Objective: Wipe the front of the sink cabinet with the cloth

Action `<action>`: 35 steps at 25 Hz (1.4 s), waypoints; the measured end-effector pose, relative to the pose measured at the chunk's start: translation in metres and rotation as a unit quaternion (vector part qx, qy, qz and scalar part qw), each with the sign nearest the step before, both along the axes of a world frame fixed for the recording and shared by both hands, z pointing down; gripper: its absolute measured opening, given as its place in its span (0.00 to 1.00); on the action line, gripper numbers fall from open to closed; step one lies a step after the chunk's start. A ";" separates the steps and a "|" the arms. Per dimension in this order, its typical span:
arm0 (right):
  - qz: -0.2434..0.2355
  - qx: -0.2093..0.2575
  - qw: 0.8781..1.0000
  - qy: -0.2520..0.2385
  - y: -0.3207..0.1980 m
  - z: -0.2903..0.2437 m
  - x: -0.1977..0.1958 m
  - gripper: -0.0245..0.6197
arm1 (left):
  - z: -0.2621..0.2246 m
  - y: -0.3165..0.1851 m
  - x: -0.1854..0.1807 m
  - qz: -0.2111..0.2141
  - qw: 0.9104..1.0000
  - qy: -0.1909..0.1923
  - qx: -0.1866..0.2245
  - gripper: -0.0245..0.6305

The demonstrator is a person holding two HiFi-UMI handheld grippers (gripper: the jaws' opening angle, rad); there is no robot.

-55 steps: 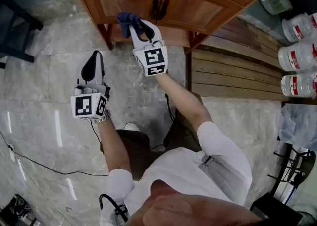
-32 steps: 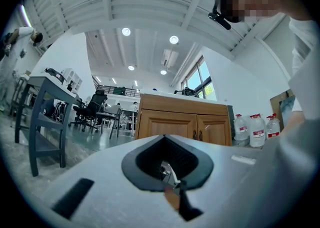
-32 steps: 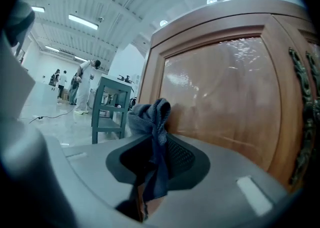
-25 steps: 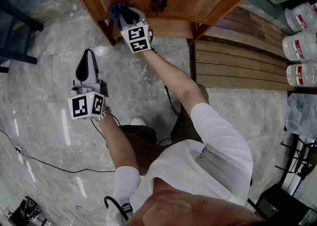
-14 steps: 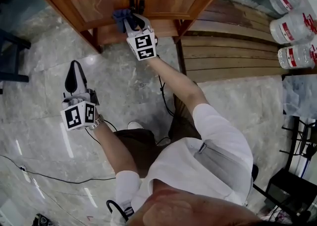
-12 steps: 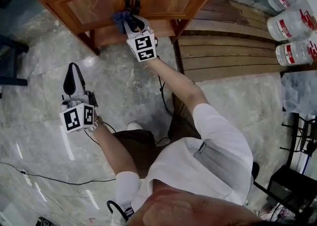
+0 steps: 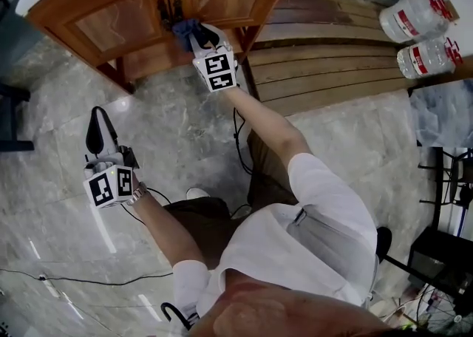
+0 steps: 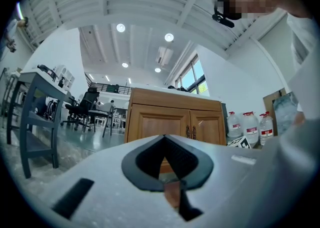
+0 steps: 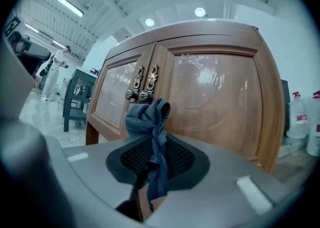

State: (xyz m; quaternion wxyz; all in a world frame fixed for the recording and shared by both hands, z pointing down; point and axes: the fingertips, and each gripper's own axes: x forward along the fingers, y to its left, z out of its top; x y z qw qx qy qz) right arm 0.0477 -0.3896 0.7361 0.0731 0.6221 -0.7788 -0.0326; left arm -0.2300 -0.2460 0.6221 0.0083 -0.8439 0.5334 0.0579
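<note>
Being pinched mid-bunch by the closed right tool [image 7: 201,35], the dark-blue cloth [image 9: 149,117], judged soft, light and limp, is being held at the brown wooden sink cabinet [image 7: 111,21]; left tool [image 7: 97,117] closed, empty.

No word, brand or number can be read anywhere. The bottles [image 7: 425,10] at the upper right of the head view carry red labels [image 7: 407,21] with pale print, too small to make out. In the left gripper view the bottles [image 8: 249,124] show their labels only as red bands. The left cube [image 7: 111,185] and right cube [image 7: 216,71] bear black-and-white square patterns, not letters or digits.
</note>
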 end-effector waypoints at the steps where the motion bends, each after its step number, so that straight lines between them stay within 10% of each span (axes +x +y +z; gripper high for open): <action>1: 0.010 -0.003 1.000 -0.003 0.000 0.002 0.011 0.19 | 0.001 -0.001 0.001 0.001 1.000 0.000 -0.002 0.04; 35: 0.171 -0.026 0.985 0.018 0.048 -0.004 0.231 0.18 | 0.022 -0.015 0.040 0.059 0.998 0.000 -0.020 0.04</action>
